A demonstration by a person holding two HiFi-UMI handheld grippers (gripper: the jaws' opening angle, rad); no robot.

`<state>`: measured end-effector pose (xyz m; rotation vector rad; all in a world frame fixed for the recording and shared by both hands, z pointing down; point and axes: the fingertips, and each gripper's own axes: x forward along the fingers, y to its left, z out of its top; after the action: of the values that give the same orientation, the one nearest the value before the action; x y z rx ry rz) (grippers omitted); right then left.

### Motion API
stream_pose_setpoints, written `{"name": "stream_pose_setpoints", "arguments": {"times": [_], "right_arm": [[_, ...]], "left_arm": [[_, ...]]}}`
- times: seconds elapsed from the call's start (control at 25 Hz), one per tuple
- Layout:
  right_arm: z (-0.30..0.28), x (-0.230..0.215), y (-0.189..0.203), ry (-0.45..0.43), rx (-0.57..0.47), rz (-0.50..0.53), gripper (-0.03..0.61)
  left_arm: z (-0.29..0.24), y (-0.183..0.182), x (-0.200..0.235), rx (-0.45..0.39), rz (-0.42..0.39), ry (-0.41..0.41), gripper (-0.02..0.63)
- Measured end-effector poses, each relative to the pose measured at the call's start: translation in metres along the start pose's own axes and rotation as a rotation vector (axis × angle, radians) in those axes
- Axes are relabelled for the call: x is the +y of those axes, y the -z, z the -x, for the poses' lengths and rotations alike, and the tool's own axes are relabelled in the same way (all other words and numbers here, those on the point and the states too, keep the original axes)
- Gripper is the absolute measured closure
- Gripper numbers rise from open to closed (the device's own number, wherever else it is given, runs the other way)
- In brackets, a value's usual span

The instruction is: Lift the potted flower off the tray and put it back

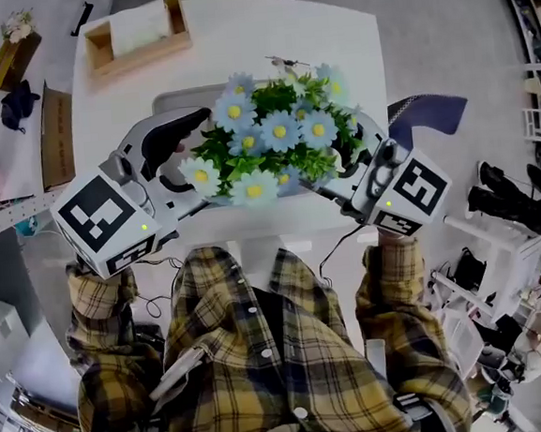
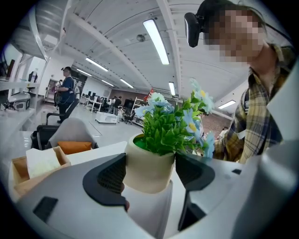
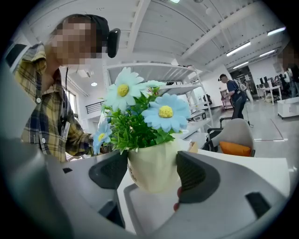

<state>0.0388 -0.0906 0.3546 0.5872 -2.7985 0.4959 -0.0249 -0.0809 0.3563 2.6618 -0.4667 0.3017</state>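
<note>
- Potted flower (image 1: 273, 139), mid-frame over the tray (image 1: 168, 103), being squeezed from both sides.
- Clamping its cream pot at lower left: left gripper (image 2: 149, 170) jaws.
- Clamping likewise at lower right: right gripper (image 3: 152, 170) jaws.

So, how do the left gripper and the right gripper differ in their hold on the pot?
The left gripper takes the pot from the person's left, the right gripper from the opposite side. In the head view one black jaw of the left gripper shows beside the flowers; the flowers cover the right gripper's jaws. Shared: each has both jaws against the pot's wall.
</note>
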Motion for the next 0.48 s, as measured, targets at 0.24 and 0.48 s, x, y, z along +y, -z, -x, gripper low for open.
{"name": "stream_pose_setpoints", "arguments": {"times": [0.24, 0.48], "right_arm": [[-0.005, 0.001, 0.008, -0.011, -0.011, -0.030, 0.250], [-0.006, -0.001, 0.011, -0.017, -0.018, -0.023, 0.250]], "left_arm": [[0.002, 0.006, 0.001, 0.020, -0.004, -0.019, 0.295], [0.000, 0.008, 0.003, 0.025, -0.014, -0.030, 0.293]]}}
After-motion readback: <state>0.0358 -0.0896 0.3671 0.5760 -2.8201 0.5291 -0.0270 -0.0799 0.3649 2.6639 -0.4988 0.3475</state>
